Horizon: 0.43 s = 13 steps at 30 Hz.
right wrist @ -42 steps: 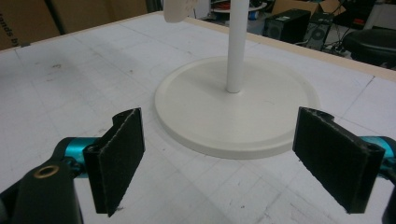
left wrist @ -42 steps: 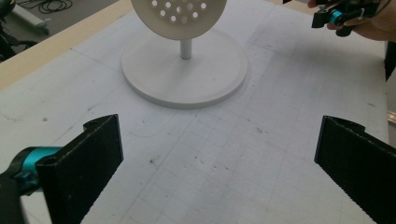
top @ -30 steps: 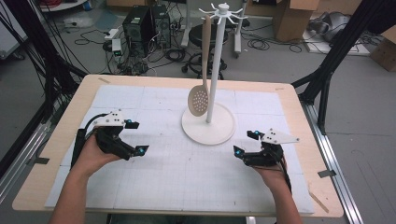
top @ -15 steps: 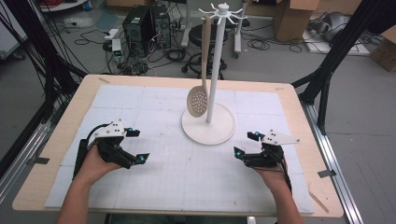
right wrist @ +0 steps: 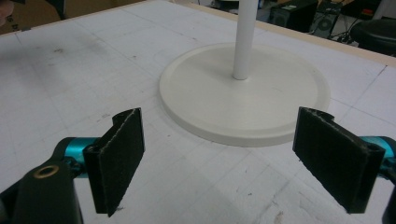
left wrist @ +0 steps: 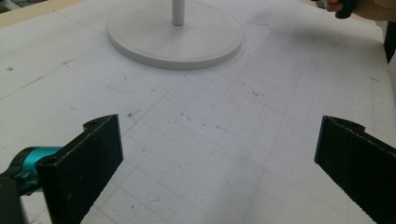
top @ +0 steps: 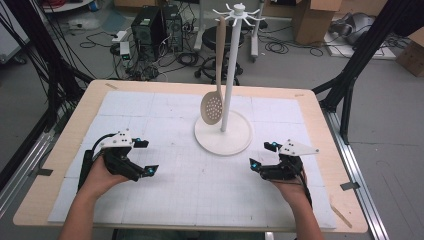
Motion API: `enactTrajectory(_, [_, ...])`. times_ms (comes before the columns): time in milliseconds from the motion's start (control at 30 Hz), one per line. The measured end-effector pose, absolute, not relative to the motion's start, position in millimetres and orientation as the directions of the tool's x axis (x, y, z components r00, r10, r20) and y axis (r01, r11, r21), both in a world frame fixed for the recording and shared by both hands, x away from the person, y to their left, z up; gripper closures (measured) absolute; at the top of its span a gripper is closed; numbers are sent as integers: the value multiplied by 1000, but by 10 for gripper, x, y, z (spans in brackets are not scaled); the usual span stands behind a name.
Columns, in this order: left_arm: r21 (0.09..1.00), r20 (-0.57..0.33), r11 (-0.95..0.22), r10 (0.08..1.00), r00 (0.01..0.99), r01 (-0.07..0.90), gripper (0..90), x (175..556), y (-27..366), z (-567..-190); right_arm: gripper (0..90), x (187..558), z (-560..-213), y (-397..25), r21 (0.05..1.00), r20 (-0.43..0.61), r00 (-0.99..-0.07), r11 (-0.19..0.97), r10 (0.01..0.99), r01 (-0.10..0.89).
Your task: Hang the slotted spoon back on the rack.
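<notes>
A slotted spoon [top: 214,95] is hung upright from the rack [top: 231,75] on the counter [top: 310,107], bowl down, long axis vertical. Both tools are held wide open and nothing is gripped. The left tool [top: 142,157] and right tool [top: 262,156] are rested low on the mat [top: 200,185], aimed inward, well apart from the rack's base.

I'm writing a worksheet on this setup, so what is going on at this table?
A person holds a left gripper and a right gripper, both with jaws open and empty, low over the white gridded mat. Between them stands a white hook stand, from which a beige perforated spoon hangs untouched.
</notes>
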<state>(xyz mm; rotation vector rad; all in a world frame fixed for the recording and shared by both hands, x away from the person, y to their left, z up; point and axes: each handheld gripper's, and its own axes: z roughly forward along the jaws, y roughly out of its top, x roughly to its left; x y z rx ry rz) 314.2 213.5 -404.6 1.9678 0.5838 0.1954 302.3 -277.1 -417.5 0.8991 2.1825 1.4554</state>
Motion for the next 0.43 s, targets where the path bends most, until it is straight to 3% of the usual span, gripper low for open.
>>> enactTrajectory(433, [880,-120,-353,480,869,317,17,3141,2135,-4055,161,3033,-4191,-2763,912,42,-730,272,682,306])
